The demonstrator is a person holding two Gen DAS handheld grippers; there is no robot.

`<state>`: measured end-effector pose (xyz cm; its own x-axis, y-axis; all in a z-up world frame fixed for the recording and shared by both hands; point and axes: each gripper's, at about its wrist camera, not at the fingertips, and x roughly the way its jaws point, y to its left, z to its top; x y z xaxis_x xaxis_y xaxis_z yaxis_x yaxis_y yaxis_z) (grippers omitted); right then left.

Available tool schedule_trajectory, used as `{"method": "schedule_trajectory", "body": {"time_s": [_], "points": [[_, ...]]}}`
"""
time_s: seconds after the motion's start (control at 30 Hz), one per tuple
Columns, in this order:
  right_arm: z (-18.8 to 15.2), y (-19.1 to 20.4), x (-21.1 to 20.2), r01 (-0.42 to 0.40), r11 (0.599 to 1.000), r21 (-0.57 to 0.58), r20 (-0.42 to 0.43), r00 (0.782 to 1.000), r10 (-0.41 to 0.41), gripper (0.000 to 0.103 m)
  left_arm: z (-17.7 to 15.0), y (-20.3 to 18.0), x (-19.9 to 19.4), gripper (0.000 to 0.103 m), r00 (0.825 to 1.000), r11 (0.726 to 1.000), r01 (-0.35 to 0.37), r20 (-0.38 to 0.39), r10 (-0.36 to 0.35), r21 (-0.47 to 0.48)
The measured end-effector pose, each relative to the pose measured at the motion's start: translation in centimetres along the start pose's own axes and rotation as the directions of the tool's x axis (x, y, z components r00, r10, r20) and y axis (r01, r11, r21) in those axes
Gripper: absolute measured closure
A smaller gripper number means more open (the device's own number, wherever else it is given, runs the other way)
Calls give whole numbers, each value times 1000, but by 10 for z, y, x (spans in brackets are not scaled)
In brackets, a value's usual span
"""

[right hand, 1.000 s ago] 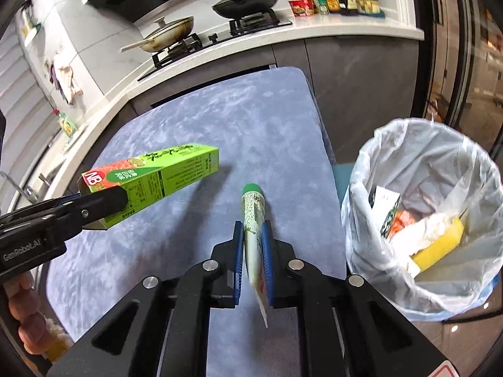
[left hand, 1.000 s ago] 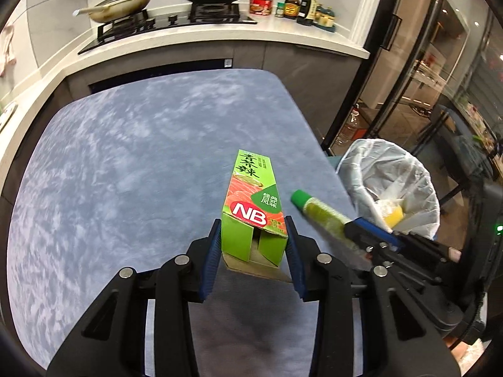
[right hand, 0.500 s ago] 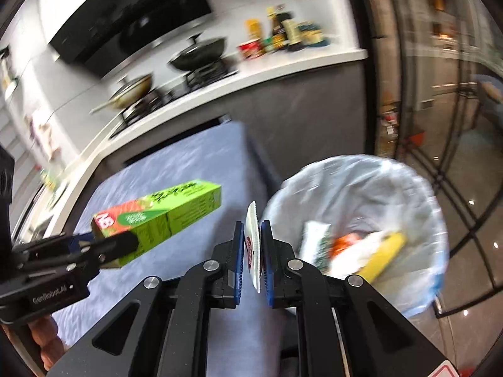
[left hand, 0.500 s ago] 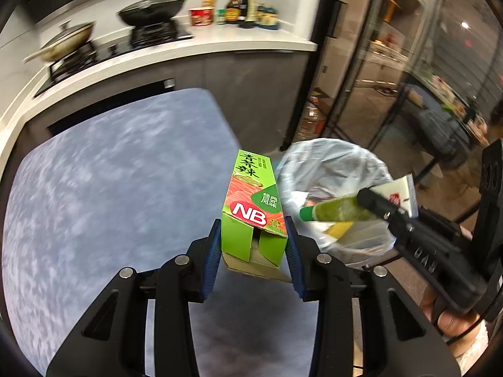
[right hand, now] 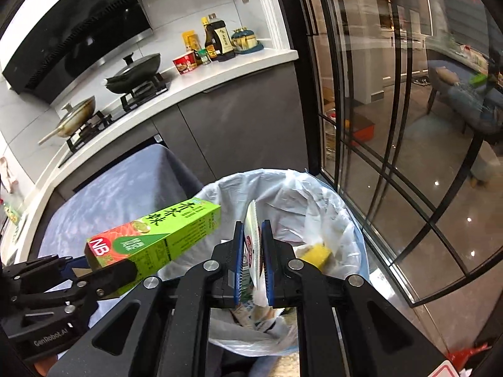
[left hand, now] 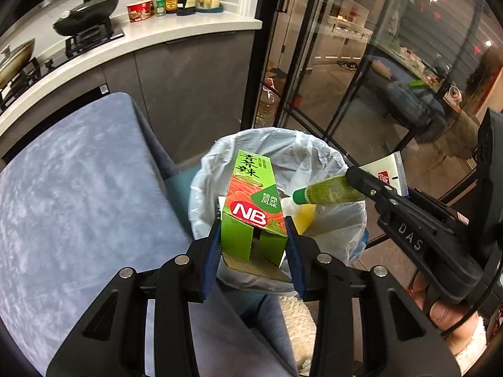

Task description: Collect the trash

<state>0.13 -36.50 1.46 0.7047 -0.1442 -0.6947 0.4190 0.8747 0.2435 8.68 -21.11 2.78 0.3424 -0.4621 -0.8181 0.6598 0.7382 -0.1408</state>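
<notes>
My left gripper (left hand: 254,235) is shut on a green NB carton (left hand: 251,194) and holds it over the near rim of the trash bin lined with a white bag (left hand: 273,144). The carton also shows in the right wrist view (right hand: 154,238). My right gripper (right hand: 251,235) is shut on a green tube (left hand: 327,190) with a white flat end (right hand: 253,238), above the bin (right hand: 314,194). It holds the tube cap toward the carton. A yellow sponge (right hand: 316,251) and wrappers lie in the bag.
The blue-grey table (left hand: 78,188) lies to the left of the bin. A kitchen counter (left hand: 176,37) with pans and bottles runs behind. Black-framed glass doors (right hand: 393,125) stand right of the bin.
Both grippers have swung right, off the table to over the bin, each still holding its item. The tube has turned sideways, with its flat end toward the right gripper's camera.
</notes>
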Motion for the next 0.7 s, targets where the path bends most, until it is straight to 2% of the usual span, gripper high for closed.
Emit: {"method": "schedule_trajectory", "body": {"time_s": [0.1,0.13,0.17,0.2,0.23,0.7], "points": [[0,-4,3,9,1000,17,-1,1000,-9,83,3,-5,6,64,1000,1000,2,8,-2,-11],[0,-4,3,11,1000,20,3,1000,-11,72,3,-7,8,59,1000,1000,-16,5,16,-12],[0,-4,1,12,1000,21,12,1000,-12,66,4,-8,10,56,1000,1000,-21,3,21,-11],[1,-4,0,12,1000,21,18,1000,-12,65,5,-8,10,49,999,999,-33,3,33,-13],[1,-4,0,10,1000,19,18,1000,-10,65,6,-8,10,48,999,999,-39,8,40,-14],[0,5,3,-15,1000,6,6,1000,14,65,6,-4,11,48,997,997,-74,1,74,-23]]}}
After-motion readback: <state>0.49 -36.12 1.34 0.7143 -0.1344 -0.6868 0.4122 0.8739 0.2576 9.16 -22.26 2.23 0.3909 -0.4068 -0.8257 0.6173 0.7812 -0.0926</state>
